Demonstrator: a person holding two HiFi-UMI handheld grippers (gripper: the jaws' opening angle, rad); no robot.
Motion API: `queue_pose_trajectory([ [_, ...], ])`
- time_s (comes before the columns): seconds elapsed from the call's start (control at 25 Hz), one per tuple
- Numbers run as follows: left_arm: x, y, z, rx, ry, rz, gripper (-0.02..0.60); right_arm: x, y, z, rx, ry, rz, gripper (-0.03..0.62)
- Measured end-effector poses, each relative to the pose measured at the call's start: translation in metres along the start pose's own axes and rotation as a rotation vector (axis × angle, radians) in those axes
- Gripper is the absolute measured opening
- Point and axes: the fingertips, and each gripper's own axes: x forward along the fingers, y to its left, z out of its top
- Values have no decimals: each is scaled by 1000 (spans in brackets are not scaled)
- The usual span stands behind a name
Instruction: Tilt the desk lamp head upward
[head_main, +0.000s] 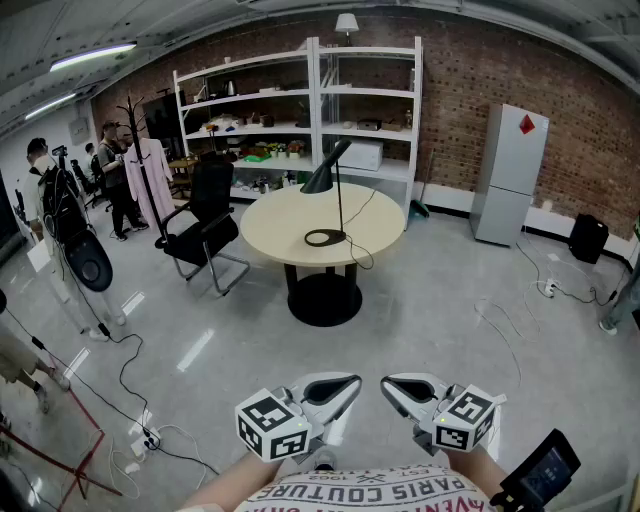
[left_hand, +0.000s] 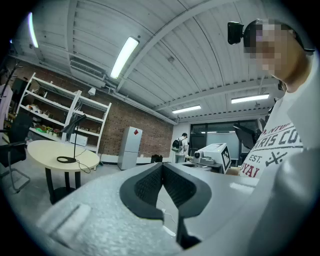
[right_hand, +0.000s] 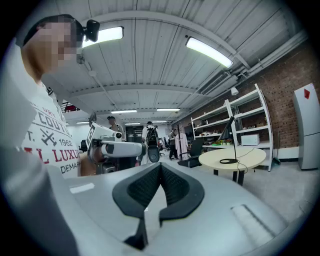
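Observation:
A black desk lamp (head_main: 336, 195) stands on a round beige table (head_main: 275, 220) across the room, its cone head (head_main: 325, 170) tilted down to the left and its ring base (head_main: 324, 238) near the table's middle. The lamp (left_hand: 74, 140) also shows small at the left of the left gripper view, and the lamp (right_hand: 231, 141) at the right of the right gripper view. My left gripper (head_main: 352, 386) and right gripper (head_main: 388, 386) are held close to my body at the bottom of the head view, far from the table. Both are shut with nothing between the jaws.
A black office chair (head_main: 205, 225) stands left of the table. White shelving (head_main: 300, 110) lines the brick wall behind, with a grey fridge (head_main: 510, 170) to the right. Cables and a power strip (head_main: 148, 435) lie on the floor at left. Several people stand at the far left.

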Motion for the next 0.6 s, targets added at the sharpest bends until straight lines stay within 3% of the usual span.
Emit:
queue_pose_trajectory([
  [0.6,-4,-18,0,-19,-14,10,0,-13,10,3,-3,-32,14,6],
])
